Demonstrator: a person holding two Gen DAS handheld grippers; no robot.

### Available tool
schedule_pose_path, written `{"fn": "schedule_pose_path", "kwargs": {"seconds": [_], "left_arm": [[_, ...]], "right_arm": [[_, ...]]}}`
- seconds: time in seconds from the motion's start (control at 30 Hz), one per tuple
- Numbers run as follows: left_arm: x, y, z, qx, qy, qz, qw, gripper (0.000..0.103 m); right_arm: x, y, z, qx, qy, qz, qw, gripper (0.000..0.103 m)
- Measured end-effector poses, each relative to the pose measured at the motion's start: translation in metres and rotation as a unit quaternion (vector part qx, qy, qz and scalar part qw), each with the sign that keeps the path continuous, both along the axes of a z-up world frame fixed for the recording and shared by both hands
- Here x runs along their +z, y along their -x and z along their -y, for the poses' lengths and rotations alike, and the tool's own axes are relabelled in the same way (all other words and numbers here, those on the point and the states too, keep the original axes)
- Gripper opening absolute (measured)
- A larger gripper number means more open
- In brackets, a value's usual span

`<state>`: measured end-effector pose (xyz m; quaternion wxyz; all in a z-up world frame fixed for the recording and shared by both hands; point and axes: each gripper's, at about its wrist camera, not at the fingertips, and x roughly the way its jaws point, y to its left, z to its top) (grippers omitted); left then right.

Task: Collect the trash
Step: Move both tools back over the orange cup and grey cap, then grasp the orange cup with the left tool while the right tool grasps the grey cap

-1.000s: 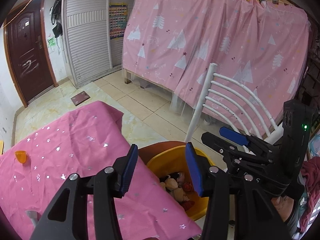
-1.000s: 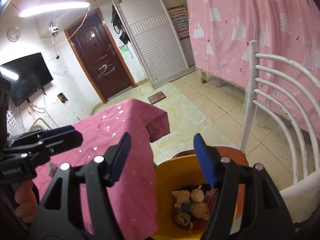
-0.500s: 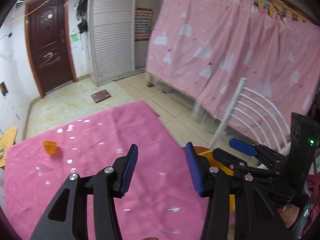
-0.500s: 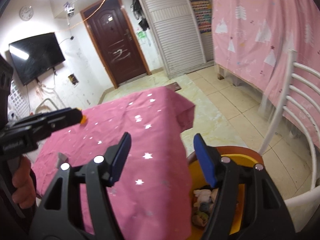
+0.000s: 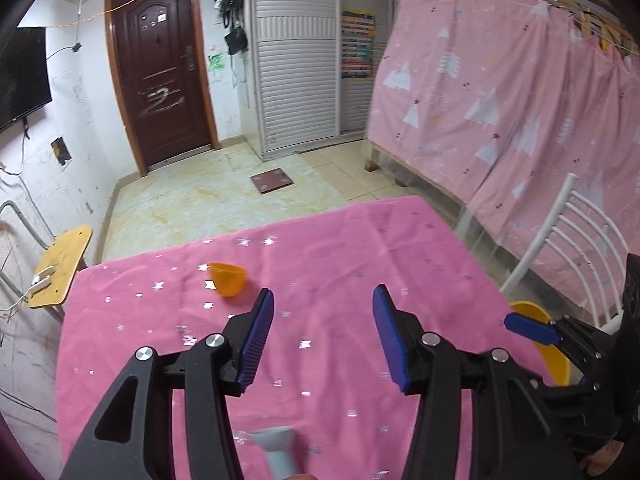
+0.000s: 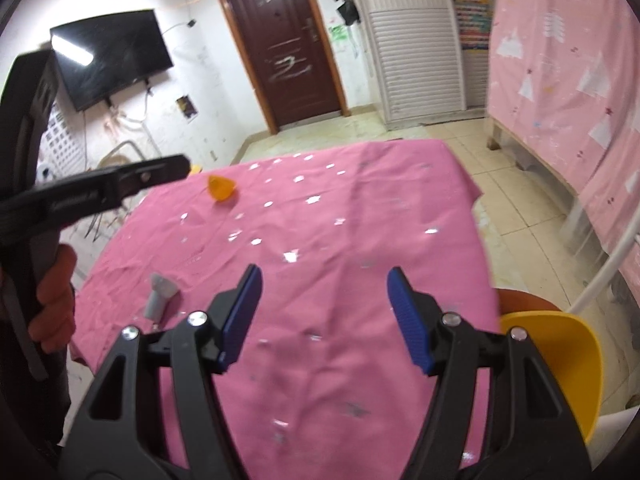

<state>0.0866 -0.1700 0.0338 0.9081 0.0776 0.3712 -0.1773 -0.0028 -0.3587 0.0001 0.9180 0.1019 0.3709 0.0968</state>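
A small orange cup [image 5: 228,279] lies tipped on the pink starred tablecloth [image 5: 340,256], ahead and left of my left gripper [image 5: 323,336], which is open and empty above the cloth. A grey plastic piece [image 5: 280,450] lies on the cloth just below it; it also shows in the right wrist view [image 6: 160,295]. My right gripper [image 6: 325,318] is open and empty over the table's near right part. The orange cup [image 6: 221,189] sits far left of it. The yellow trash bin [image 6: 560,364] stands off the table's right edge, its contents hidden.
A white slatted chair [image 5: 580,240] stands right of the table by the bin. A pink curtain [image 5: 520,100] covers a bed frame at right. A wooden stool [image 5: 60,268] stands at left. Tiled floor, a dark door [image 5: 160,80] and a floor scale [image 5: 272,182] lie beyond.
Both grippers have swung left, from over the yellow bin to over the table. The orange cup and grey piece have come into view. Both stayed open and empty.
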Motion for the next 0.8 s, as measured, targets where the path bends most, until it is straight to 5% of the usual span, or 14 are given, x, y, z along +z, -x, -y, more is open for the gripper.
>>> {"fn": "schedule_pose_path", "kwargs": {"seconds": [0.37, 0.8], "left_arm": [[-0.024, -0.051, -0.044, 0.026, -0.034, -0.011, 0.999, 0.045], [-0.062, -0.112, -0.056, 0.002, -0.042, -0.062, 0.9972, 0.045]], "right_arm": [[-0.005, -0.018, -0.062, 0.055, 0.01, -0.017, 0.998, 0.07], [-0.01, -0.035, -0.122, 0.123, 0.017, -0.041, 0.991, 0.071]]}}
